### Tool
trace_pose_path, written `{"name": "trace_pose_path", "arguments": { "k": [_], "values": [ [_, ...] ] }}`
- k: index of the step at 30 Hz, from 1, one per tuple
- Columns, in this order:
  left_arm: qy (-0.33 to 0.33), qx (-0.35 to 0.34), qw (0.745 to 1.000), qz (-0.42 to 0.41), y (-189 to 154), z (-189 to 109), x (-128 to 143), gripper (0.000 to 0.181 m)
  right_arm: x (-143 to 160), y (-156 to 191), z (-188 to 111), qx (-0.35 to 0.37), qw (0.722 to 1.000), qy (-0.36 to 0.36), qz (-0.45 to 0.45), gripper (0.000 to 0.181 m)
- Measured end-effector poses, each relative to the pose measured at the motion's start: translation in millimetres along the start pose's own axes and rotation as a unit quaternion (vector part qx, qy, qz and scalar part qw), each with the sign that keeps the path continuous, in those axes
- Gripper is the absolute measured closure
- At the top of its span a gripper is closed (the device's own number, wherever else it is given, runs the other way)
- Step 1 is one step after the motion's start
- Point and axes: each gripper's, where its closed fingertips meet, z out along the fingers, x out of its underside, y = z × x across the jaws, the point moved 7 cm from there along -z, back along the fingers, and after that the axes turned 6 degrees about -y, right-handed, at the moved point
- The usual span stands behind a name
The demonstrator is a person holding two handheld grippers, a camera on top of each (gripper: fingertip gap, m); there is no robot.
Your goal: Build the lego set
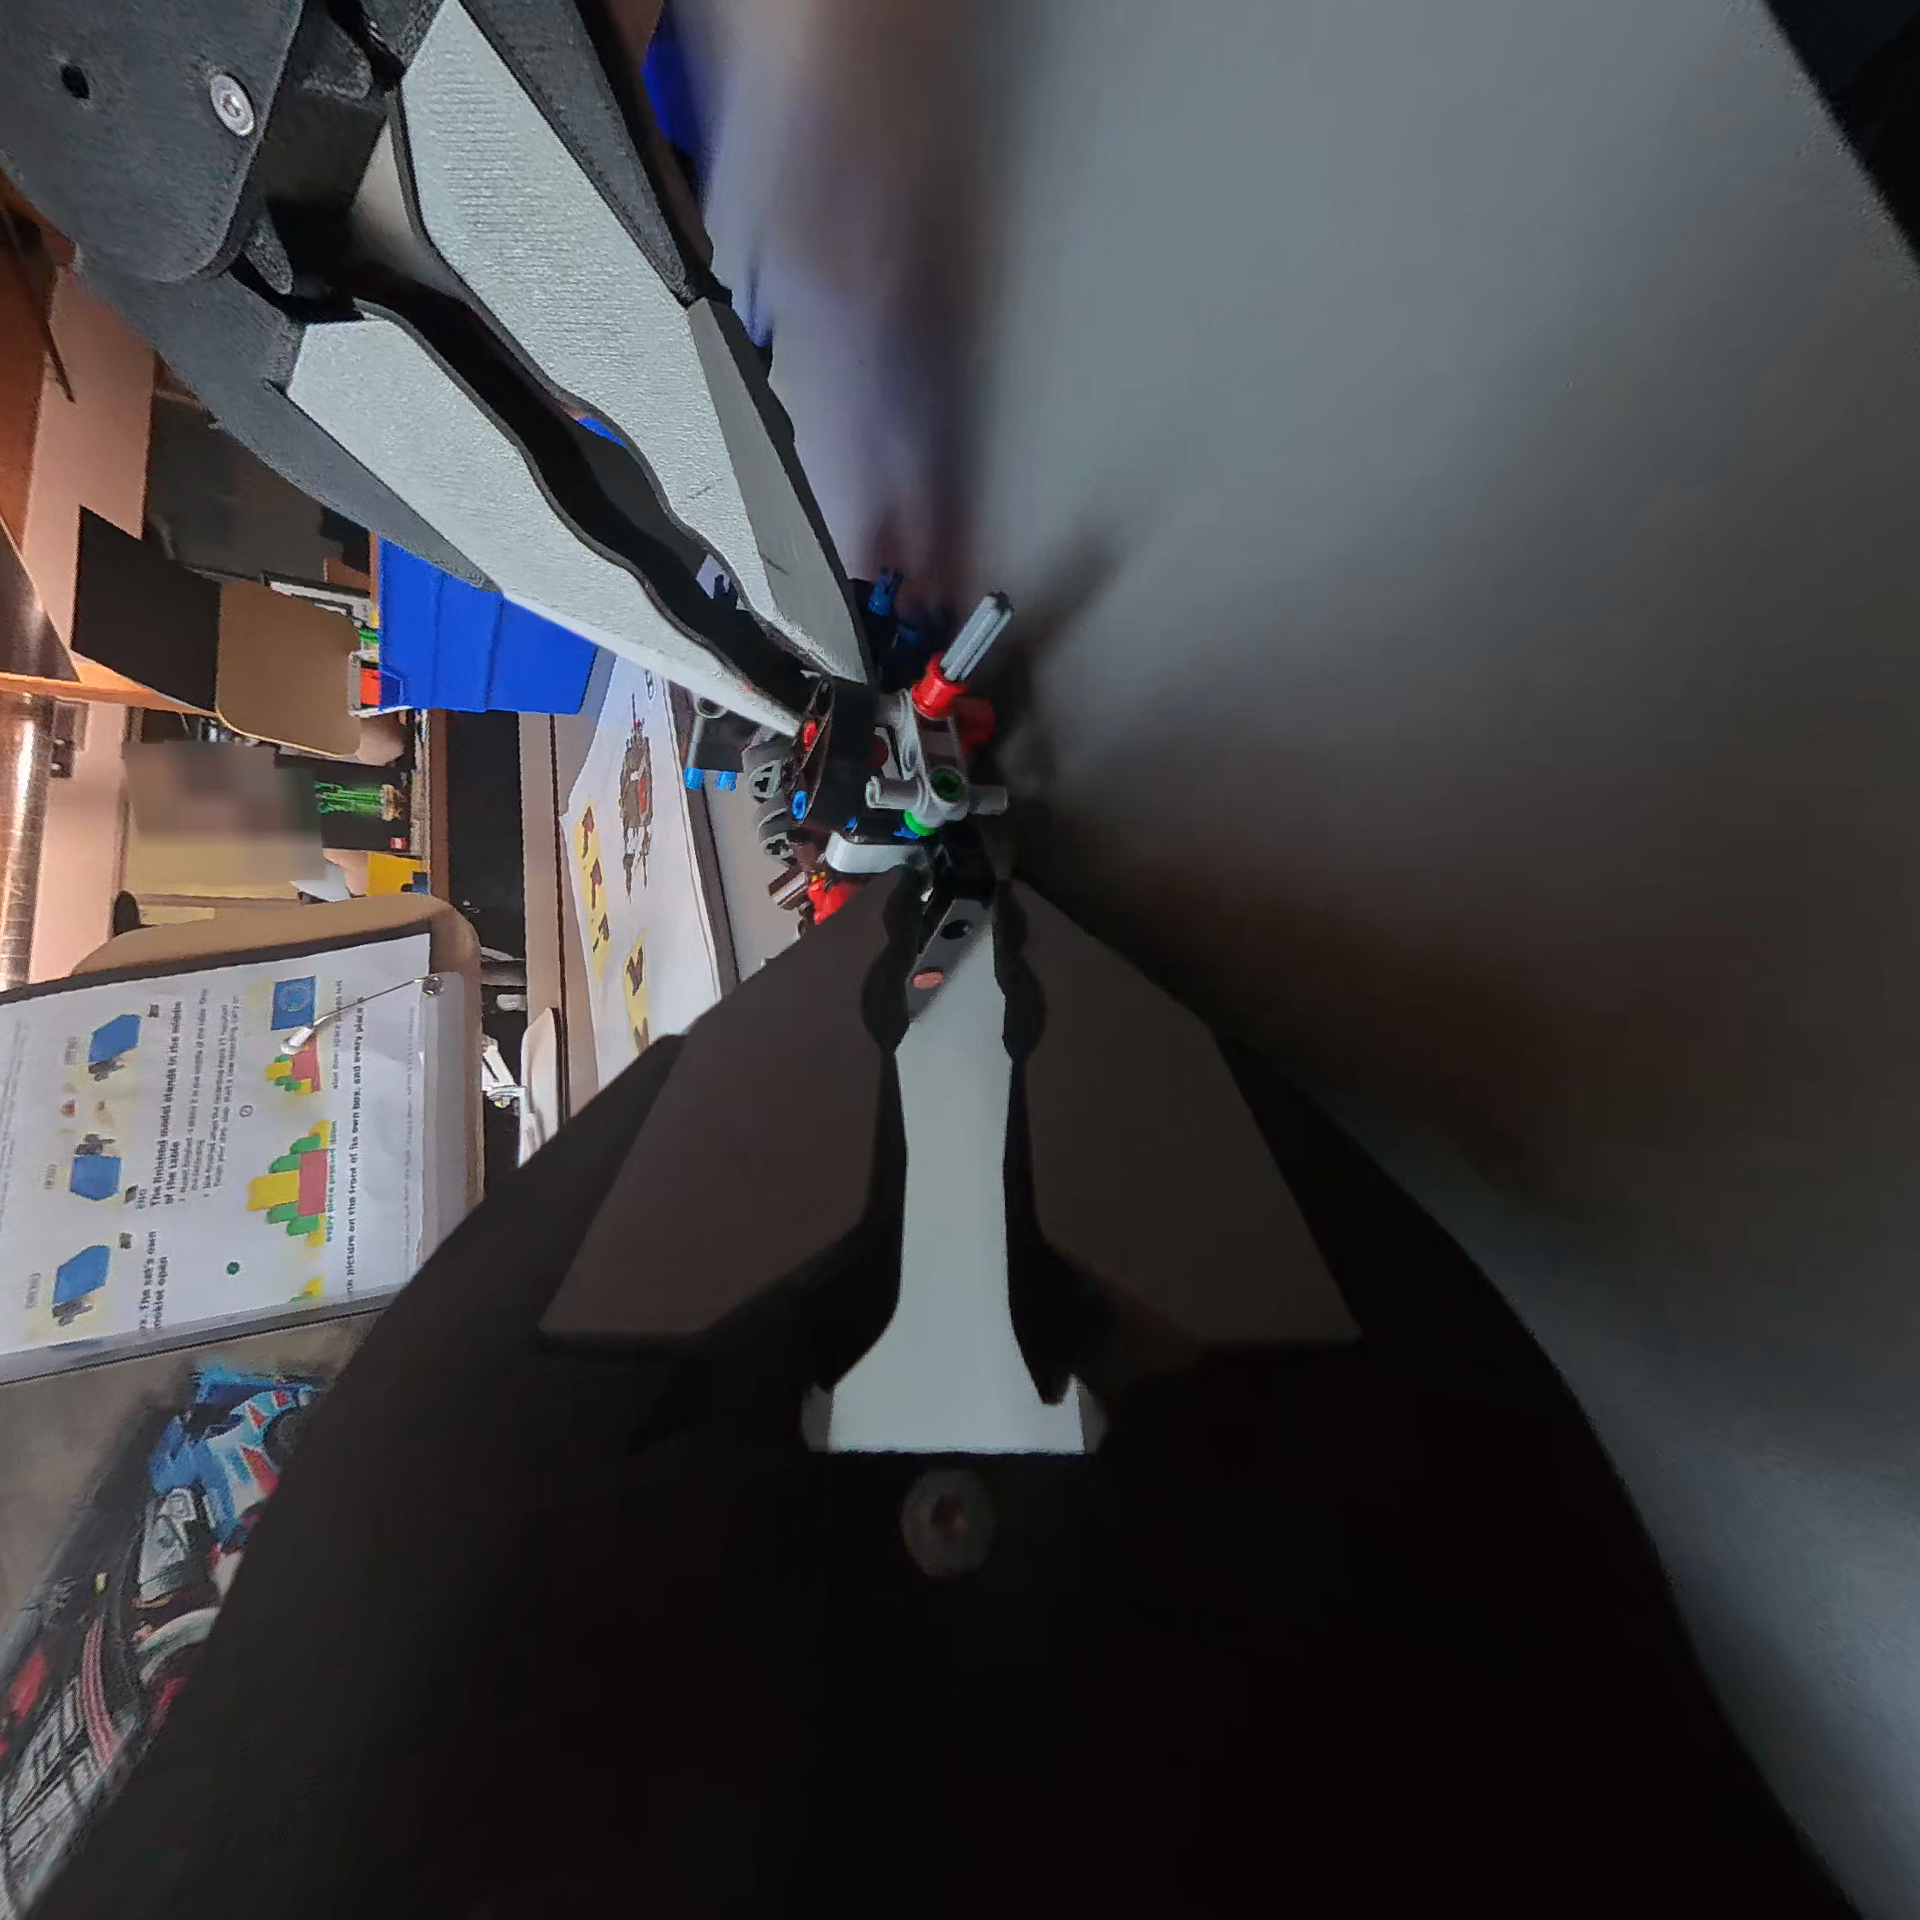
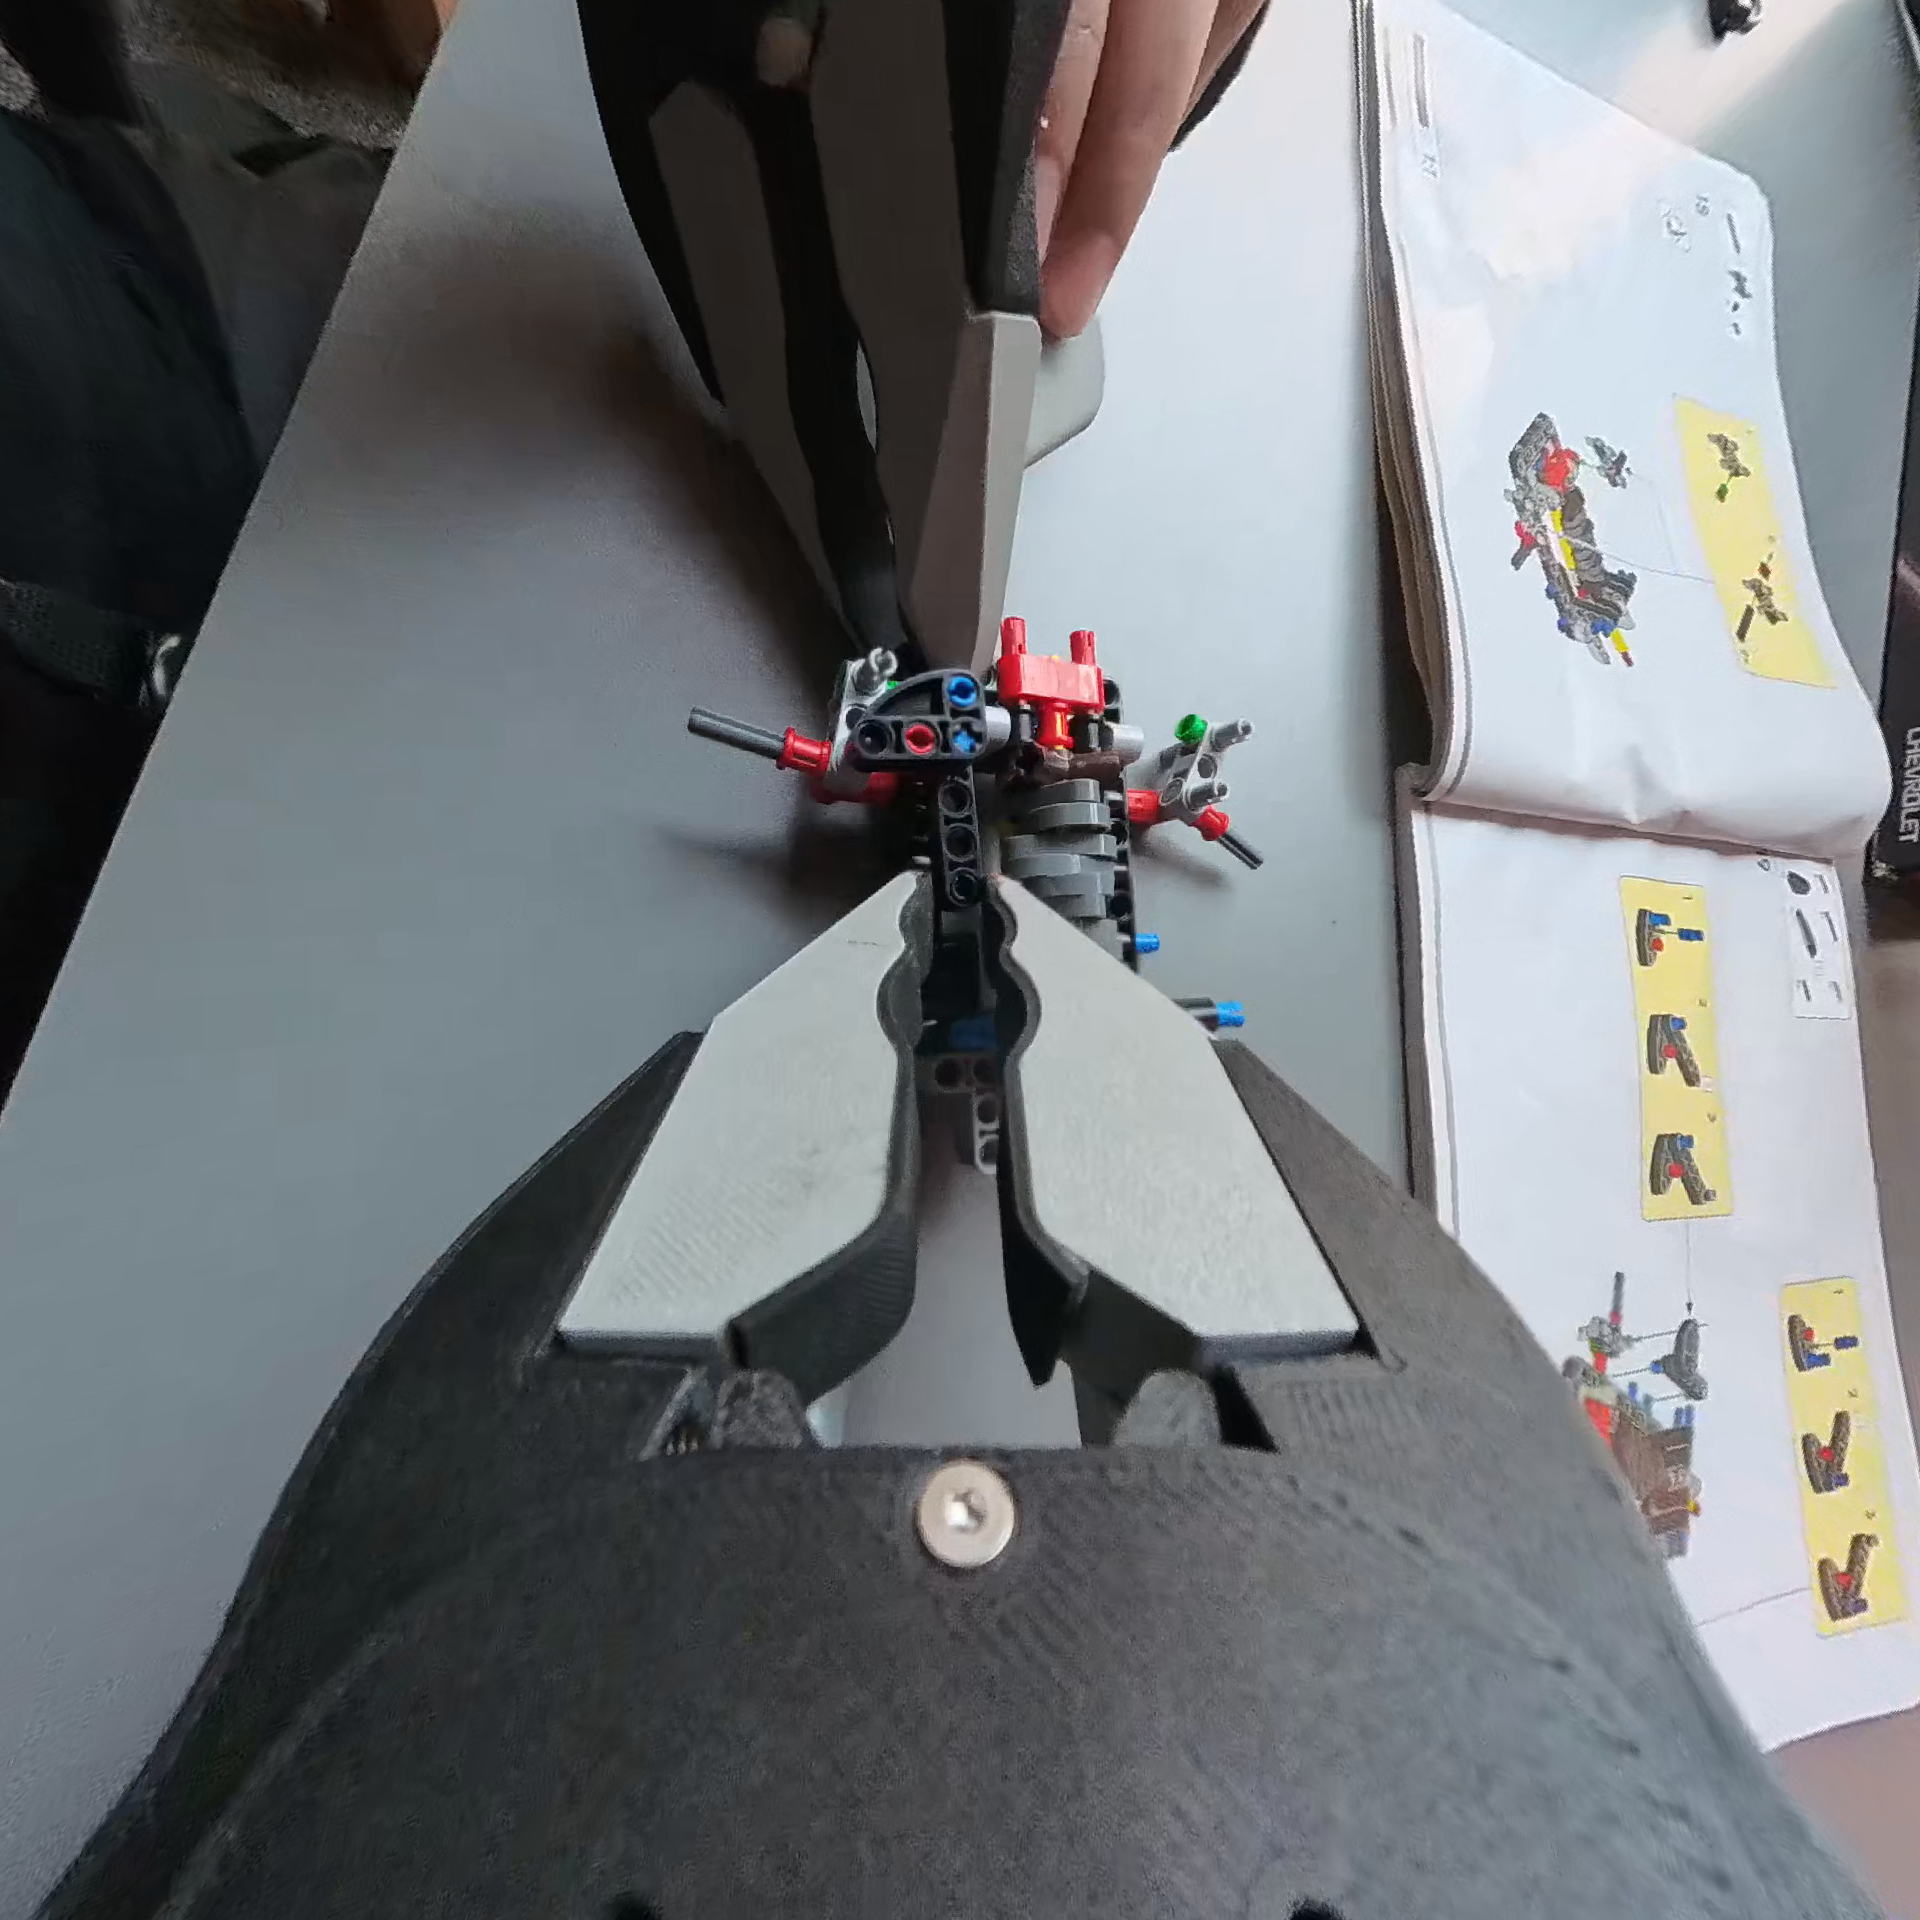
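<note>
Braced the lego model [image 2: 997,790] on the bench [image 2: 520,727] with right gripper [image 2: 961,904] clamped on its black beam, left gripper [image 2: 925,644] pinching the far end, pressed squarely.

surface: grey table [image 2: 468,727]; on it: open instruction booklet [image 2: 1621,644]; lego model [image 2: 1039,790]
</note>
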Motion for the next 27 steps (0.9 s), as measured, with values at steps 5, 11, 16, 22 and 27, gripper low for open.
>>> {"name": "trace_pose_path", "arguments": {
  "k": [5, 11, 16, 22, 27],
  "values": [
    [0.010, -0.015, 1.000, 0.016, 0, 0, -2, 0.172, -1, -1, -1, -0.007, 0.999, 0.020, 0.027, 0.176],
    [0.012, -0.023, 0.999, 0.021, -1, -1, -5, 0.172, -1, 4, -2, 0.002, 0.999, 0.032, 0.018, 0.177],
    [0.017, -0.024, 0.999, 0.025, -1, -1, -5, 0.172, 0, 4, -3, 0.002, 0.999, 0.031, 0.023, 0.176],
    [0.011, -0.031, 0.999, 0.016, 2, -3, -4, 0.173, -7, -1, -11, -0.003, 0.999, 0.037, -0.001, 0.172],
    [0.025, -0.030, 0.998, 0.047, -1, -2, -4, 0.174, -10, -7, -5, -0.036, 0.998, 0.036, 0.030, 0.169]
  ]
}}
